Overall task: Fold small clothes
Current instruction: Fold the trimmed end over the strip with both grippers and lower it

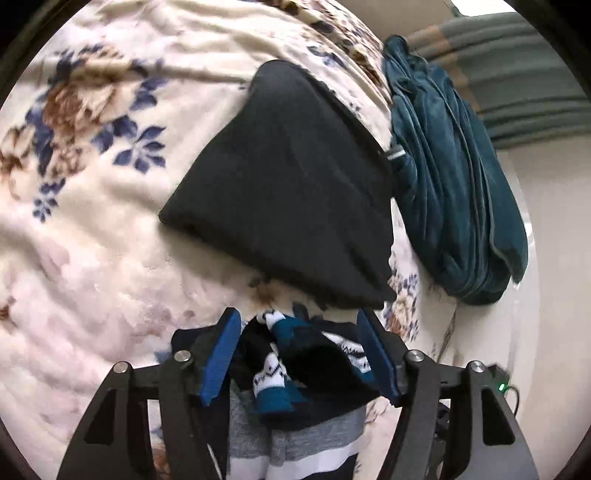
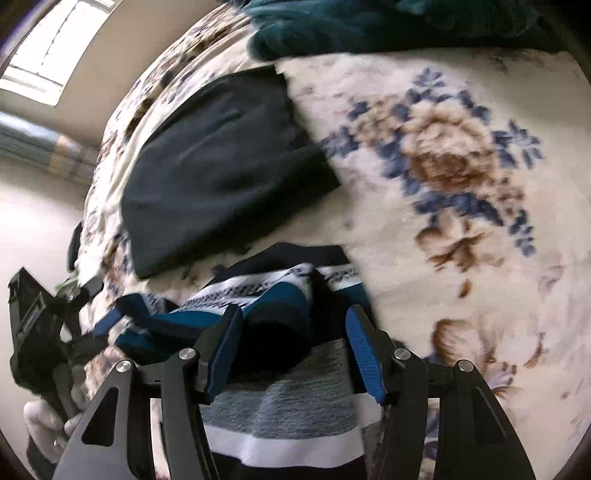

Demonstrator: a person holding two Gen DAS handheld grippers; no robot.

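Observation:
A small knit sweater (image 1: 295, 362) in navy, teal, white and grey bands lies bunched on the floral blanket (image 1: 92, 184). My left gripper (image 1: 299, 321) is open, its blue pads on either side of the bunched sweater. In the right wrist view the same sweater (image 2: 280, 369) lies under my right gripper (image 2: 293, 317), which is open with its pads either side of a rolled dark part. A folded black garment (image 1: 291, 192) lies flat just beyond the sweater; it also shows in the right wrist view (image 2: 221, 166). The left gripper's body shows at the left of the right wrist view (image 2: 44, 332).
A teal velvet garment (image 1: 454, 177) lies heaped at the bed's right edge and shows at the top of the right wrist view (image 2: 369, 26). A striped curtain (image 1: 517, 92) and pale floor lie beyond the bed. A window (image 2: 48, 48) is at upper left.

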